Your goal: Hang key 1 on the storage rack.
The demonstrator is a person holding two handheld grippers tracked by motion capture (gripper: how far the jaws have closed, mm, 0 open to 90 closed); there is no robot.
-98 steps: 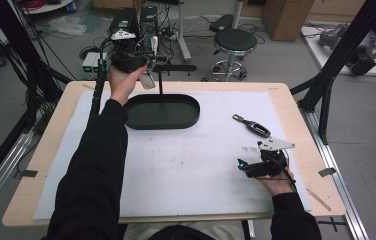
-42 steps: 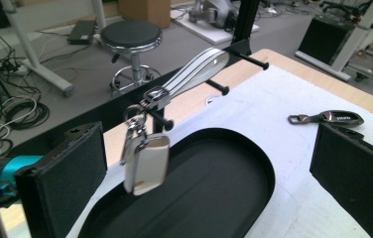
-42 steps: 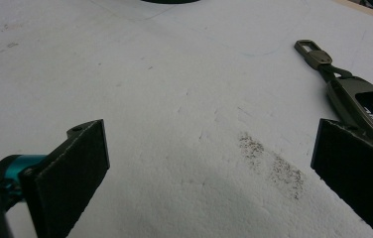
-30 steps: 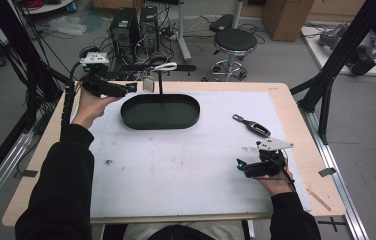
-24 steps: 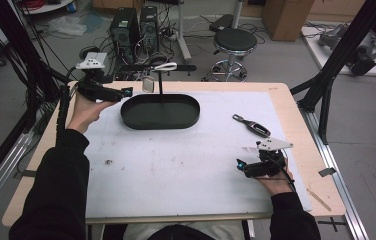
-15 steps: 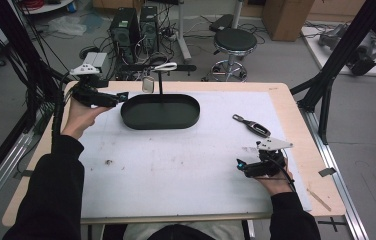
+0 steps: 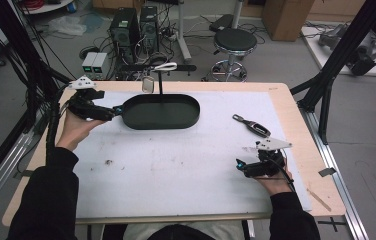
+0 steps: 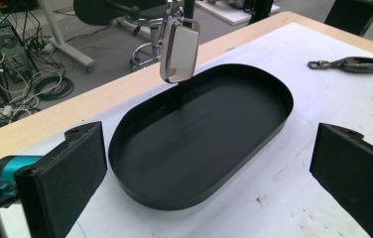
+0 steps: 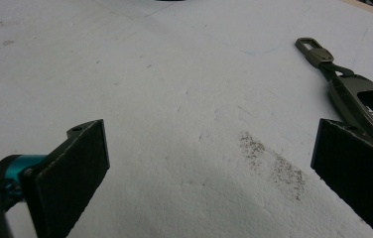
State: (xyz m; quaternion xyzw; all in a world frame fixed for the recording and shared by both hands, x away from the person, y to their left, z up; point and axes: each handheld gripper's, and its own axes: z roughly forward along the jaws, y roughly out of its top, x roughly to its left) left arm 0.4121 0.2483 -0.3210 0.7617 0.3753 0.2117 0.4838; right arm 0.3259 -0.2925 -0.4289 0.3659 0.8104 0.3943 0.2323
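**Inspector:** Status of the left hand-held gripper?

**Assistant:** Jaws spread wide, nothing between them. It sits at the left end of the shallow black oval plastic tray, aimed along its length; in the high view the tips are just at the rim. The tray rests on the white sheet covering the desk, toward the far edge.

**Inspector:** Handling judgement on the tray?

**Assistant:** Likely light and stiff — thin wall, low upright rim, smooth finish, so possibly slippery against the pads. Best hold looks to be the near curved rim, one jaw inside and one outside the wall. Care is needed with the small silver rectangular tag hanging from the thin black stand over the tray's far side; a careless lift could knock it.

**Inspector:** And the right hand-held gripper?

**Assistant:** Also open and empty, low over the sheet near the desk's right front. The dark olive metal folding tool lies just beyond it — apart from the jaws, not touched.
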